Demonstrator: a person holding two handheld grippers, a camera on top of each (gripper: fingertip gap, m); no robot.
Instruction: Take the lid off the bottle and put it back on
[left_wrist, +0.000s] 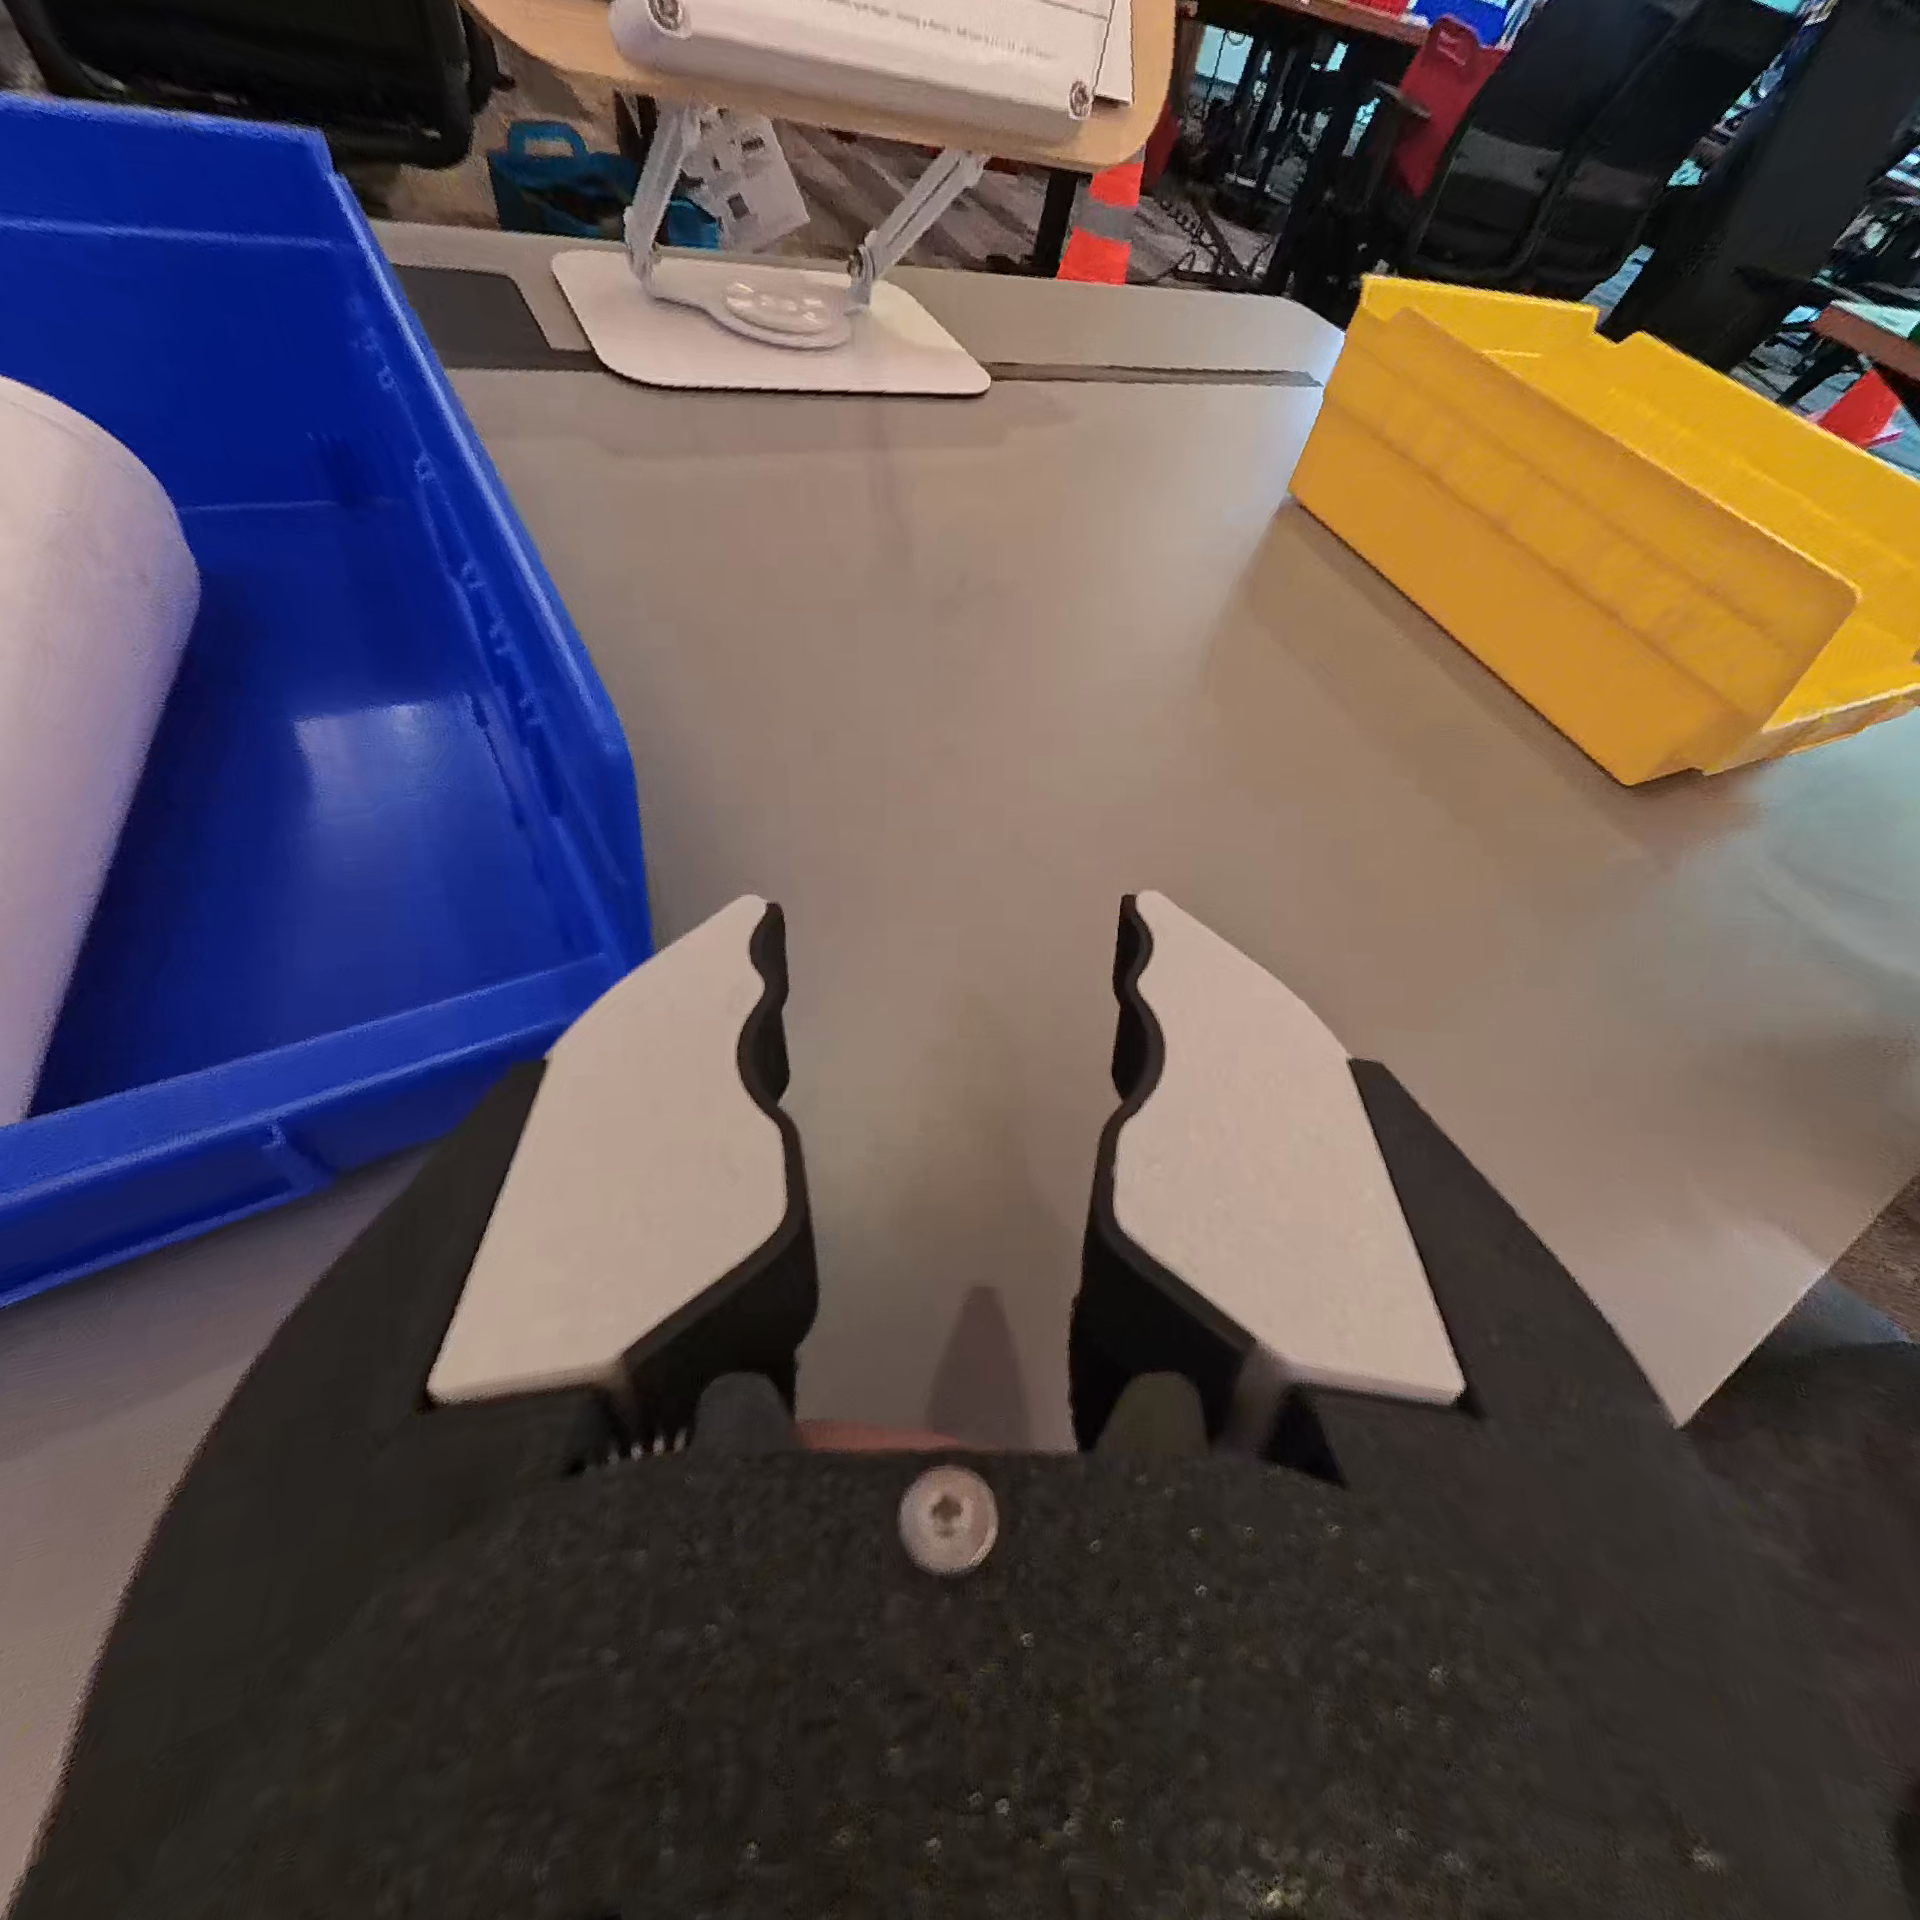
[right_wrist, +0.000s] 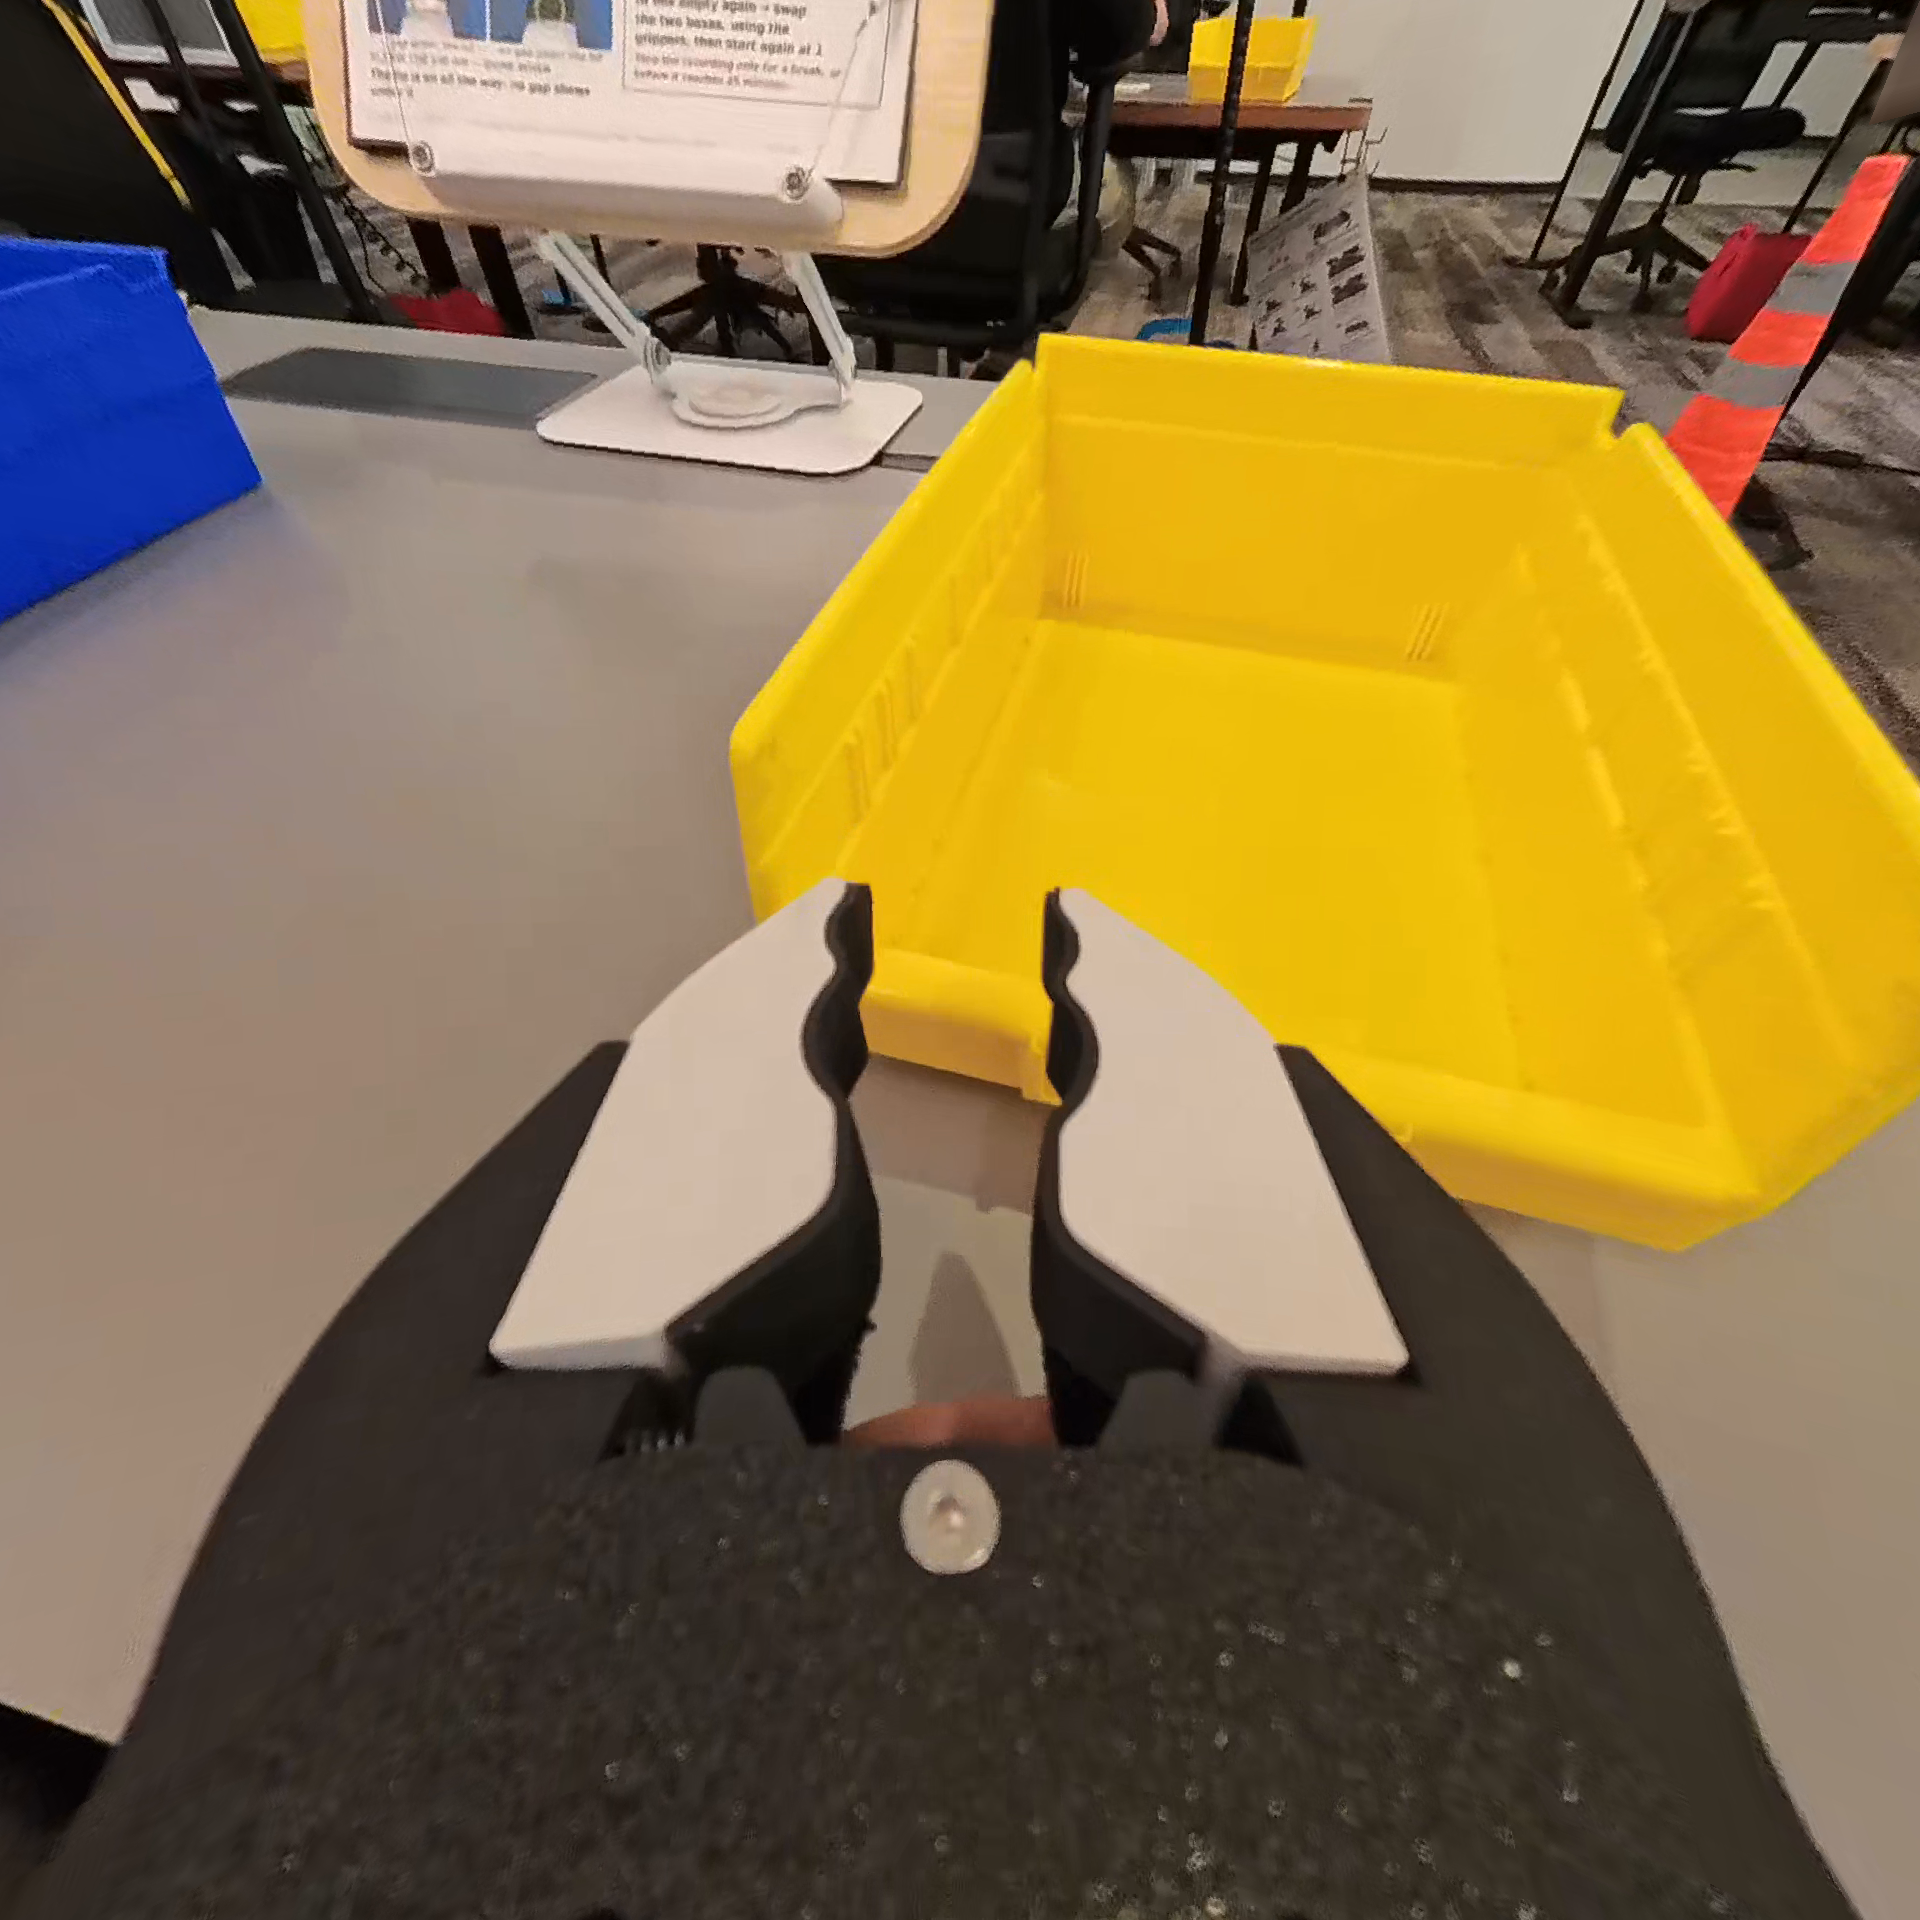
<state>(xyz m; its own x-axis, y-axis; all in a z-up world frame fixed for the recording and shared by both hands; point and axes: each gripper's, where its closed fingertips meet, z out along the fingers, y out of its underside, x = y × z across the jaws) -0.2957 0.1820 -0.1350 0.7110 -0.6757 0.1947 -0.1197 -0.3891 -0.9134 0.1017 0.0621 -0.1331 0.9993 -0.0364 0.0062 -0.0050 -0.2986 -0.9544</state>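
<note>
we hold both grippers above the grey table (left_wrist: 987, 675), and neither has anything in it. the left gripper (left_wrist: 951, 920) has its jaws set wide apart over bare tabletop. the right gripper (right_wrist: 956, 904) has its jaws parted less widely, with only the near wall of the yellow bin (right_wrist: 1299, 1132) showing through the gap. the inside of the yellow bin holds nothing that we can see.

the bottle (left_wrist: 73, 707) appears as a pale rounded body in the blue bin (left_wrist: 416, 831), at the left edge of the left wrist view. we judge it to be the bottle from the task alone; its lid is out of frame, so we cannot tell whether the lid is on.

we judge the step in hand to be the first approach. to do it well, we swing the left gripper toward the blue bin, keep the jaws wide, and clear the bin wall before descending. we take the body low and square, so that the bottle cannot roll or tilt. we bring the right gripper across only once the body is secure, and we widen its jaws if the lid requires it. the paper stand (right_wrist: 727, 416) at the far edge lies well apart from this path.
</note>
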